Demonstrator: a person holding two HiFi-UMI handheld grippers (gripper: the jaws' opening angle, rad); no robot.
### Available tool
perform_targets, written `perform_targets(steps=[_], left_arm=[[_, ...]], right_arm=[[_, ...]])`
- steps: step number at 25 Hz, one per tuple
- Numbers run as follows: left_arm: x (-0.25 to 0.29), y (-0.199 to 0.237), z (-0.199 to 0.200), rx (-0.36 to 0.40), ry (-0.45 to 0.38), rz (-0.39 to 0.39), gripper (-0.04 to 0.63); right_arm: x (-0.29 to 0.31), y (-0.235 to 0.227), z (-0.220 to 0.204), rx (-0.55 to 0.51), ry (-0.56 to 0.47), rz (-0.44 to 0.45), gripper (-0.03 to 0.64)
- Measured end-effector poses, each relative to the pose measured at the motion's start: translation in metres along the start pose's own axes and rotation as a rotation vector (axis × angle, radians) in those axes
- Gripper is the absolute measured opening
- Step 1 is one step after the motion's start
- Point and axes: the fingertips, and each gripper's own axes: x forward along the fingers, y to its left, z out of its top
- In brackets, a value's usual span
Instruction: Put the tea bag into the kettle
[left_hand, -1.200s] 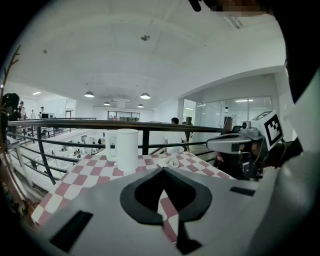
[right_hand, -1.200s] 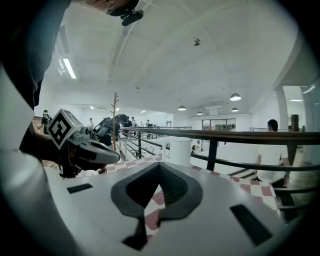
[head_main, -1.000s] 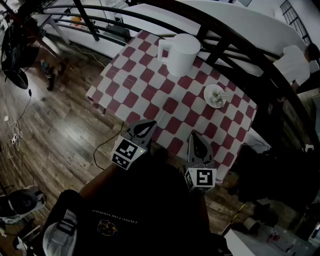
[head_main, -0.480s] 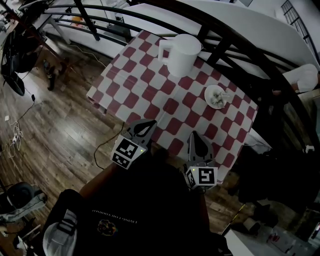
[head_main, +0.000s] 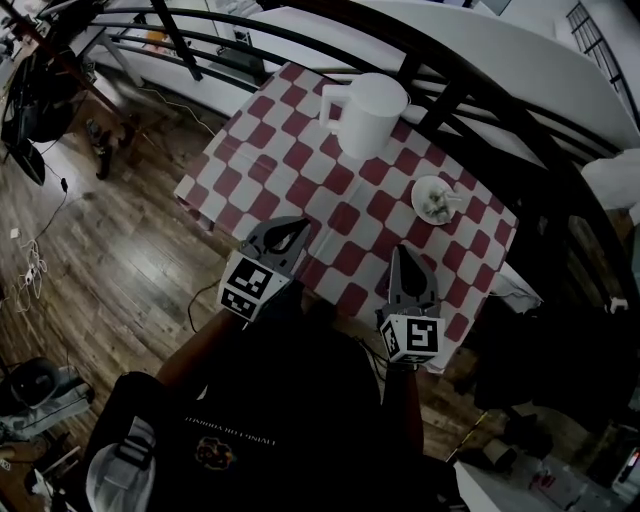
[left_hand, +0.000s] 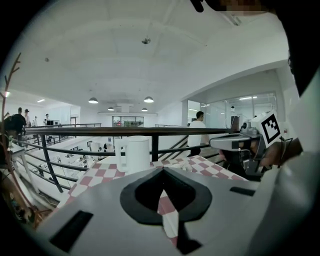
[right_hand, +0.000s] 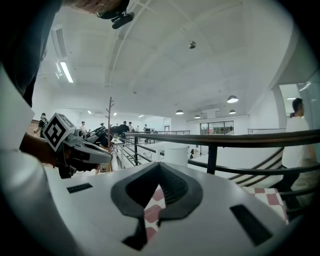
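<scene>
The kettle stands upright on the checked bench. Its open mouth faces up and its handle sticks out on the left side as the head view shows it. It sits close to the bench's far edge, just in front of the dark railing.

To the right of the kettle and nearer the person lies a small white dish, close to the bench's right edge. The tea bag is a pale lump in that dish. It is too small to tell which way its long axis runs.

Nearer than the kettle, the cloth is bare all the way to the bench's near edge. The cloth to the kettle's left is bare too, and past that edge the wooden floor lies well below.

The left tool hangs over the near edge, in front of the kettle and slightly left of it, and points toward it. Its jaws meet at the tips with nothing between them.

The right tool is beside it, in front of the dish, and also points toward the far side. Its jaws are closed and empty. Both tools are well apart from the kettle and the dish.
</scene>
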Motion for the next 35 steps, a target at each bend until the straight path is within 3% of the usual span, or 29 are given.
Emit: perform_targets(steps=[19,35], left_arm=[[0.051,0.077,0.071,0.074,-0.103,0.057,-0.002],[0.107,0.126,0.093,0.089,-0.1,0.101,-0.002]], right_arm=[[0.092,-0.061,0.069,-0.082,-0.109,-0.044,0.011],[0.163,-0.089,0.076,-0.08,-0.101,-0.035,0.01]])
